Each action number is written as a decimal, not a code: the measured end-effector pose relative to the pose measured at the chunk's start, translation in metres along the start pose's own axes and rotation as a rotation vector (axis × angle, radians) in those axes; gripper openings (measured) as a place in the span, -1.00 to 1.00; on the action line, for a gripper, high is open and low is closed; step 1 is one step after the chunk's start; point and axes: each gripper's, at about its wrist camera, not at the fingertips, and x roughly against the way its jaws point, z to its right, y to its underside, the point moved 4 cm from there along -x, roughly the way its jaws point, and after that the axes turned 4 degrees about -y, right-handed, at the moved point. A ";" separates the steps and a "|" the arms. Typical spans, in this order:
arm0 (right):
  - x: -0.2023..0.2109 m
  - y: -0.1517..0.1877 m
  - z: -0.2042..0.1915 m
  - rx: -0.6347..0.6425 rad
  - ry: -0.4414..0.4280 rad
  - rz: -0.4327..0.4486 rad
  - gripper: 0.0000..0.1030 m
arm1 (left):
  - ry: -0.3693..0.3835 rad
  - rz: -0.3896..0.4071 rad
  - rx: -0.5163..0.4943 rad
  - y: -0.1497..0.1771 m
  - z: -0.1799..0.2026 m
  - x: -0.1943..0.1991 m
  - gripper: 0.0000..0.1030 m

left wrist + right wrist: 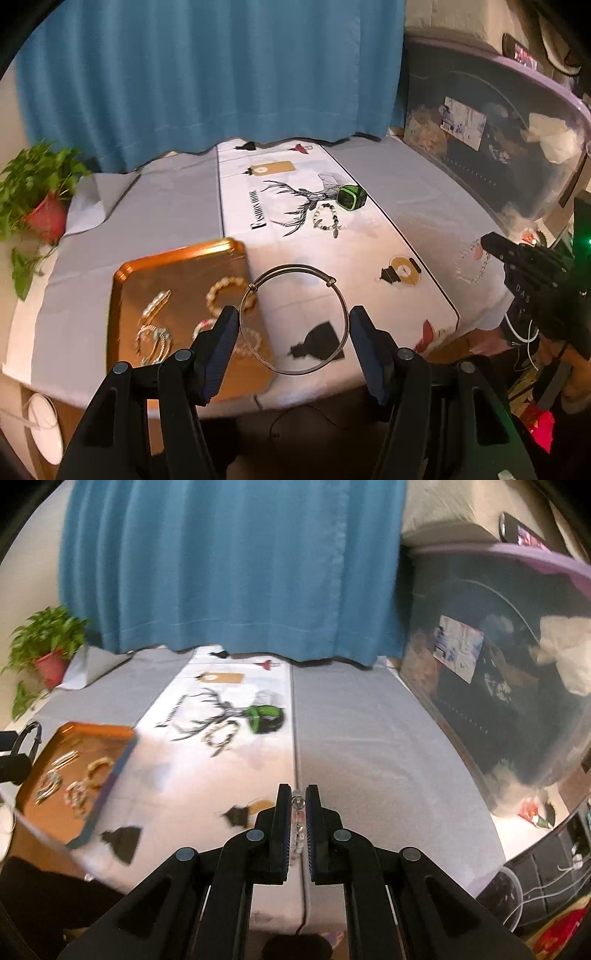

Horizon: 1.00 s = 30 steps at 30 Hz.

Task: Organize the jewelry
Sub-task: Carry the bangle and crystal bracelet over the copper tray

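My left gripper (pixel 293 317) has its fingers spread wide with a thin silver bangle (pixel 293 319) between them, which appears held by their tips above the table and the copper tray's right edge. The copper tray (pixel 155 269) holds several bracelets and chains. It also shows in the right wrist view (pixel 74 738). My right gripper (pixel 297 794) is shut on a clear beaded bracelet (pixel 297 812) above the table's near side. It shows at right in the left wrist view (pixel 495 245). A beaded bracelet (pixel 327 221) and a green watch (pixel 351 197) lie on the deer print.
A blue curtain (pixel 207 74) hangs behind the table. A potted plant (pixel 40 206) stands at the far left. A large clear storage bin (pixel 498 140) stands along the right side. The cloth-covered table (pixel 424 206) drops off at its near edge.
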 end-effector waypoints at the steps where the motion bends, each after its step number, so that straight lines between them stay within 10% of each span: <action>1: 0.007 0.003 -0.007 0.010 -0.008 0.000 -0.85 | -0.004 0.010 0.007 0.006 -0.004 0.009 0.11; 30: 0.093 0.055 -0.137 0.191 -0.203 -0.049 -0.84 | -0.043 0.062 0.163 0.104 -0.075 0.078 0.11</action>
